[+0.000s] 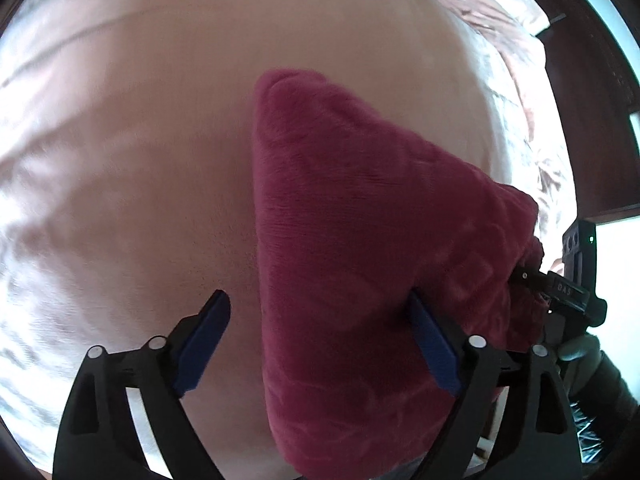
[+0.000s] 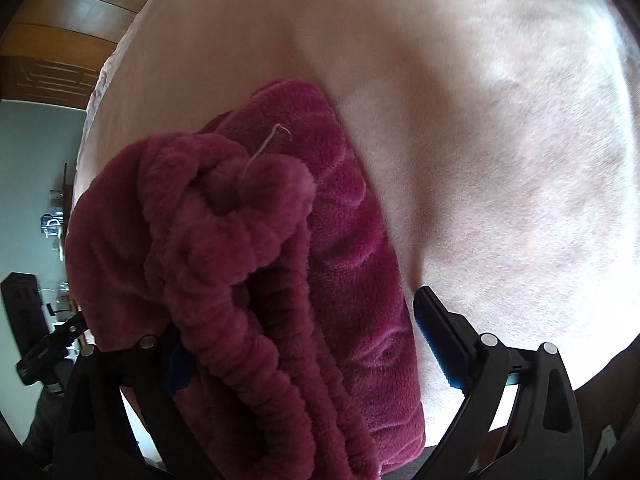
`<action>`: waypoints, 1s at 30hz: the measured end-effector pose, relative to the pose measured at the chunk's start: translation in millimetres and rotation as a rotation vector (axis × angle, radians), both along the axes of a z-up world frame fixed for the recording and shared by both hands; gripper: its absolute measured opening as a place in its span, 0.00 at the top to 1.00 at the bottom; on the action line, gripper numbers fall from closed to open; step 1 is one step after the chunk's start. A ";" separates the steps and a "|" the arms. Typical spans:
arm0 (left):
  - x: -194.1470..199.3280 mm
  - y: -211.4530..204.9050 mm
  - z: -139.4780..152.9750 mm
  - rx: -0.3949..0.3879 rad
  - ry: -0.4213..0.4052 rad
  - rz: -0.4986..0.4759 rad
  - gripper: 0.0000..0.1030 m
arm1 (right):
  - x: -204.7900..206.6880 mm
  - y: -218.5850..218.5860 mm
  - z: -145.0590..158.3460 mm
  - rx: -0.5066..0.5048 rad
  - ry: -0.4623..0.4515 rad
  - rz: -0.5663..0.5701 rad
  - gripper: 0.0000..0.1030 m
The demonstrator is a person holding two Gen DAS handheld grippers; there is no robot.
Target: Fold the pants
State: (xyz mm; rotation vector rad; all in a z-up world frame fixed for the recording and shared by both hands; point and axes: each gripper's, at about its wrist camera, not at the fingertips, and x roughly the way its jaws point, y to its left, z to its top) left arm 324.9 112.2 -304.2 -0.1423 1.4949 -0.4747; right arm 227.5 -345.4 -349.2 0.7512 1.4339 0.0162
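The magenta fleece pants (image 1: 352,248) lie folded into a long strip on the pale pink bed cover (image 1: 140,160). My left gripper (image 1: 316,312) is open, its blue-padded fingers (image 1: 208,332) wide apart over the strip's near edge, the right finger against the fabric. In the right wrist view the gathered elastic waistband (image 2: 240,264) and a pompom with a loose thread (image 2: 276,184) bunch at the near end of the pants (image 2: 352,280). My right gripper (image 2: 300,320) is open; its left finger is mostly hidden under the waistband.
The pink bed cover (image 2: 500,160) spreads wide to the right in the right wrist view. Wooden wardrobe panels (image 2: 60,32) stand beyond the bed edge. The other gripper (image 1: 568,280) shows at the right of the left wrist view.
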 end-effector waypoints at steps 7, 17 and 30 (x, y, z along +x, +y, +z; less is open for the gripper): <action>8.4 6.0 -23.5 -0.048 0.057 0.030 0.06 | 6.6 -15.0 -13.5 0.045 0.013 -0.004 0.07; 11.7 18.1 -50.4 -0.183 0.153 0.092 0.06 | 14.0 -28.5 -31.6 0.124 0.024 -0.037 0.12; 1.6 30.5 -36.9 -0.301 0.187 0.116 0.53 | 13.9 -34.5 7.9 0.083 -0.003 0.060 0.48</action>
